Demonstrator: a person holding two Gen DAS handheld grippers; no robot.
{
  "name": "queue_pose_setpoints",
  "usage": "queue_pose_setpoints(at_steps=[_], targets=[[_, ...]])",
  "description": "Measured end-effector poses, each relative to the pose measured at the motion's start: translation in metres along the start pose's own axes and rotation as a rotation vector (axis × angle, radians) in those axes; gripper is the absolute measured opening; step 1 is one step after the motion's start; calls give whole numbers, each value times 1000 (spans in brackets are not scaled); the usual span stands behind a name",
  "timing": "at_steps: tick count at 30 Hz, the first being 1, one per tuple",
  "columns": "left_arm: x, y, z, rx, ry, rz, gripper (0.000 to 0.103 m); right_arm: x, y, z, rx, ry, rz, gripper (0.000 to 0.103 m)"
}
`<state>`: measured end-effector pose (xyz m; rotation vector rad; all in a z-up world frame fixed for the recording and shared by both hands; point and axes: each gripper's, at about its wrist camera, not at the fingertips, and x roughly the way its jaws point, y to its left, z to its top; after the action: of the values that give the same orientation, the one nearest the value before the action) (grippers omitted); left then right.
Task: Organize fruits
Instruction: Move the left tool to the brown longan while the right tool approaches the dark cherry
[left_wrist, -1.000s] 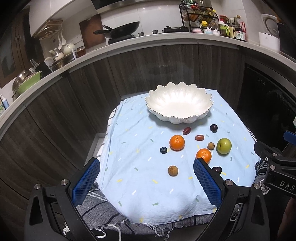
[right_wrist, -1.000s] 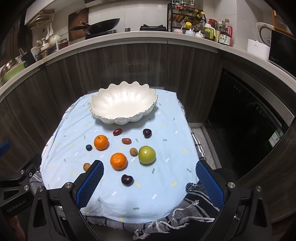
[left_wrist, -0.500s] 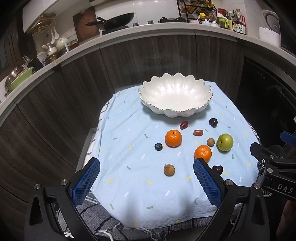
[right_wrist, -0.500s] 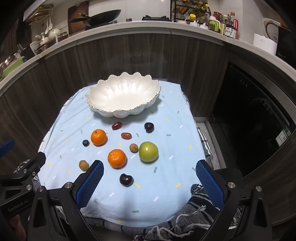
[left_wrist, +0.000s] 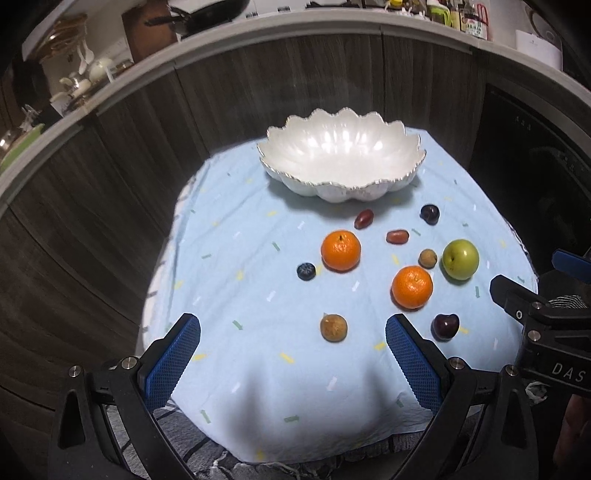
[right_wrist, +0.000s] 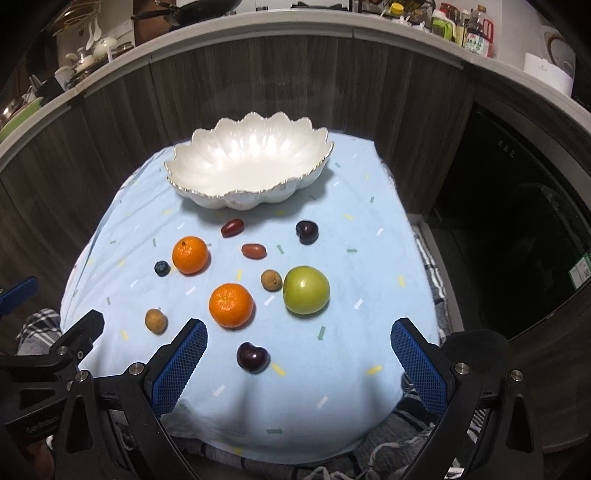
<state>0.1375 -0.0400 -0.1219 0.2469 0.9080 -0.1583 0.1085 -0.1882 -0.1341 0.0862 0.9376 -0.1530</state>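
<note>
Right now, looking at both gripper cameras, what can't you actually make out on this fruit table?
- Bottles on the counter, both views: labels too small and warped by the fisheye.
- White bowl: its underside, hidden by its own wall.
- Near edge of the blue cloth: covered by the gripper frames.
- Small brown fruit: kind unclear, too small.

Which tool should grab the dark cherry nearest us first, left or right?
Probably the right tool: the cherry lies just ahead between its open fingers. For the left tool, it sits off to the right, outside its fingers.
</note>
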Motion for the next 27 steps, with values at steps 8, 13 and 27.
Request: queue_pose_setpoints(at_steps=[8, 13, 27], targets=[[31, -7, -5, 35, 85, -38, 98, 28, 2, -2, -6, 76, 8, 101], [48, -10, -8, 64, 128, -63, 97, 42, 4, -5, -13, 117, 7, 99], [85, -10, -12, 71, 208, -129, 89, 76, 16, -12, -50, 233, 48, 85]])
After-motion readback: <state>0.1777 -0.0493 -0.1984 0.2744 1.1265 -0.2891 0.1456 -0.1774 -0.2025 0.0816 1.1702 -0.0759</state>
